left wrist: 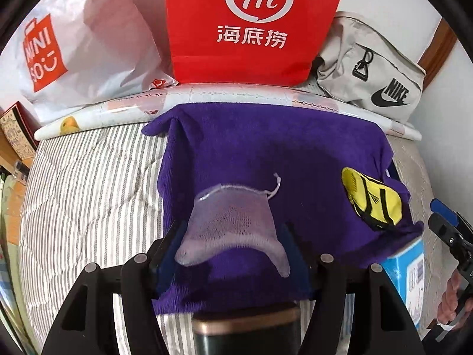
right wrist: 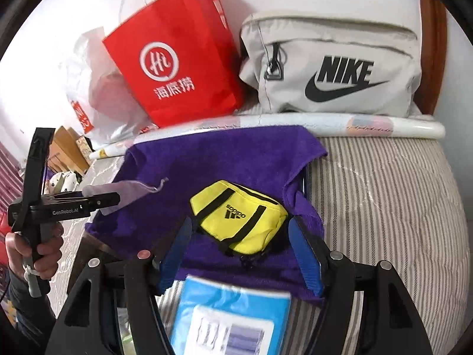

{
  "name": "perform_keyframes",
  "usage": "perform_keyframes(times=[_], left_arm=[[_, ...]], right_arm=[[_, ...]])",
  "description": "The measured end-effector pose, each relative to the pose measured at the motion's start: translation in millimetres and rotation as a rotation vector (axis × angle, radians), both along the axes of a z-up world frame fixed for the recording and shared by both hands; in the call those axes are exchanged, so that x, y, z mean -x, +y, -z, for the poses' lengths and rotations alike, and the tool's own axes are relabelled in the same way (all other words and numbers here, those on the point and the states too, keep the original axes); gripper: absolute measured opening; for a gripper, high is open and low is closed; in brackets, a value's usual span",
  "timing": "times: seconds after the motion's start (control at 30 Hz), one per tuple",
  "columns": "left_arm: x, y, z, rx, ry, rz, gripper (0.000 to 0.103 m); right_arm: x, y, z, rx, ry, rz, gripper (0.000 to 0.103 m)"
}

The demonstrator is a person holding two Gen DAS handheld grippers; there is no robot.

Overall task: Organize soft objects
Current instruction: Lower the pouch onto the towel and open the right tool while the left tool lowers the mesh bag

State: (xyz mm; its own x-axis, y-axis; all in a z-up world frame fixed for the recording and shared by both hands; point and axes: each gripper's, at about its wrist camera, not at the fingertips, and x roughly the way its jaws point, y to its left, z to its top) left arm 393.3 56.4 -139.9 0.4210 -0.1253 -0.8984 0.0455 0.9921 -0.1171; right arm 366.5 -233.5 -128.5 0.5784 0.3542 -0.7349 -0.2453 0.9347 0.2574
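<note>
A purple towel (left wrist: pixel 266 148) lies spread on the striped bed, also in the right wrist view (right wrist: pixel 230 159). A pale lilac mesh drawstring pouch (left wrist: pixel 233 222) lies on it between the open fingers of my left gripper (left wrist: pixel 233 236); the pouch also shows in the right wrist view (right wrist: pixel 130 192). A small yellow Adidas bag (right wrist: pixel 239 222) lies on the towel between the open blue fingers of my right gripper (right wrist: pixel 239 236); it shows at right in the left wrist view (left wrist: pixel 372 201). My left gripper appears at left in the right wrist view (right wrist: pixel 97 201).
A red paper bag (left wrist: pixel 254 26), a white Miniso plastic bag (left wrist: pixel 82 53) and a grey Nike pouch (right wrist: pixel 331 68) stand at the back against the wall. A blue and white box (right wrist: pixel 230 319) lies at the near edge, partly under the towel. The striped quilt (right wrist: pixel 384 195) extends right.
</note>
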Motion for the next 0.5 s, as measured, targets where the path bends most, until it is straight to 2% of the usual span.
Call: perform_keyframes(times=[0.13, 0.37, 0.5], left_arm=[[11.7, 0.9, -3.0, 0.030, 0.004, 0.002, 0.069], [25.9, 3.0, 4.6, 0.087, 0.064, 0.000, 0.071], [30.1, 7.9, 2.4, 0.118, 0.058, -0.017, 0.071]], right_arm=[[18.0, 4.0, -11.2, 0.009, -0.031, -0.013, 0.071], [42.2, 8.8, -20.8, 0.005, -0.055, -0.037, 0.072], [48.5, 10.6, -21.7, 0.008, -0.054, -0.043, 0.072]])
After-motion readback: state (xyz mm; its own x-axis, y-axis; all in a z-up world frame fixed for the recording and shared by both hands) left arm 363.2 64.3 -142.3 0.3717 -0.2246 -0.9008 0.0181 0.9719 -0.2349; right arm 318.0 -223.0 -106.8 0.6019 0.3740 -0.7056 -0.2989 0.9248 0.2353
